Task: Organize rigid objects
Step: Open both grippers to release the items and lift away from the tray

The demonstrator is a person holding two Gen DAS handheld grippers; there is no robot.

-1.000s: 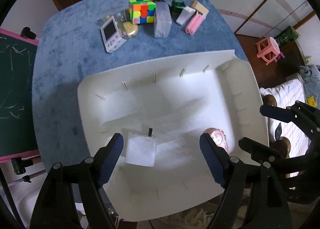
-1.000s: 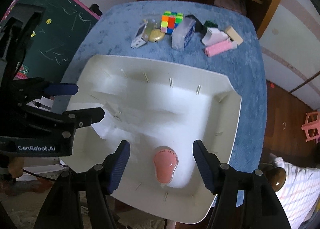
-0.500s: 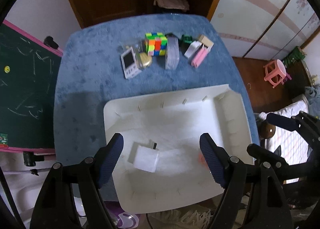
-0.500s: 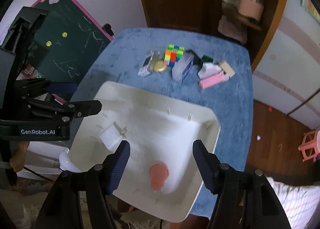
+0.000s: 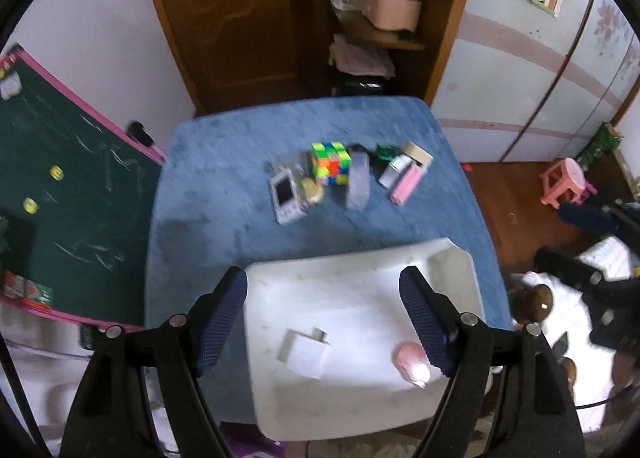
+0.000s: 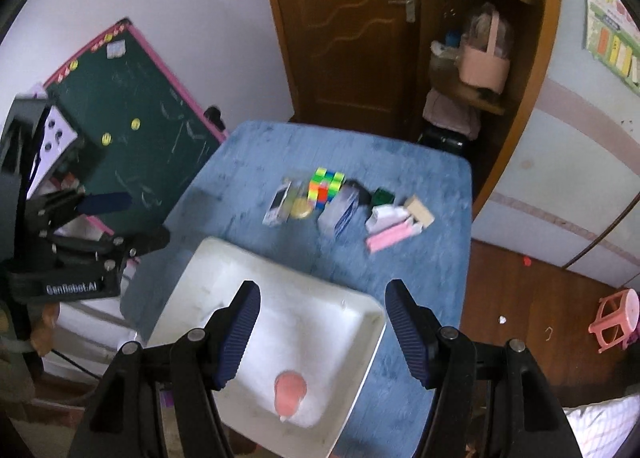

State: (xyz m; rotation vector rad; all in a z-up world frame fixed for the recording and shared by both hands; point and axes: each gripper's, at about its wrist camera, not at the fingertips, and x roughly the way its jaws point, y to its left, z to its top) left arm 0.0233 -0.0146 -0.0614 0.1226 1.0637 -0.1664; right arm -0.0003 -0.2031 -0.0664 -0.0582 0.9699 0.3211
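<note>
A white tray (image 5: 360, 278) (image 6: 208, 290) lies at the near edge of a blue table (image 5: 224, 194) (image 6: 420, 258). Inside it rest a white square block (image 5: 306, 354) and a pink oval piece (image 5: 410, 360) (image 6: 290, 388). Further back stands a row: a small white handheld device (image 5: 285, 196) (image 6: 277, 202), a yellow round item (image 5: 313, 191), a colourful puzzle cube (image 5: 330, 163) (image 6: 325, 187), a clear box (image 5: 358, 182) (image 6: 340, 211), a pink bar (image 5: 407, 186) (image 6: 390, 238) and a tan block (image 5: 418, 152) (image 6: 419, 210). My left gripper (image 5: 324, 328) and right gripper (image 6: 322, 332) hang open high above the tray, holding nothing.
A green chalkboard with a pink frame (image 5: 60, 202) (image 6: 132, 130) leans left of the table. A wooden door (image 5: 240, 18) and shelves stand behind. A pink stool (image 5: 564, 182) (image 6: 614, 316) sits on the wooden floor at right.
Both grippers have risen and drawn back from the tray, so the tray looks smaller and the room behind comes into view. The objects have not moved.
</note>
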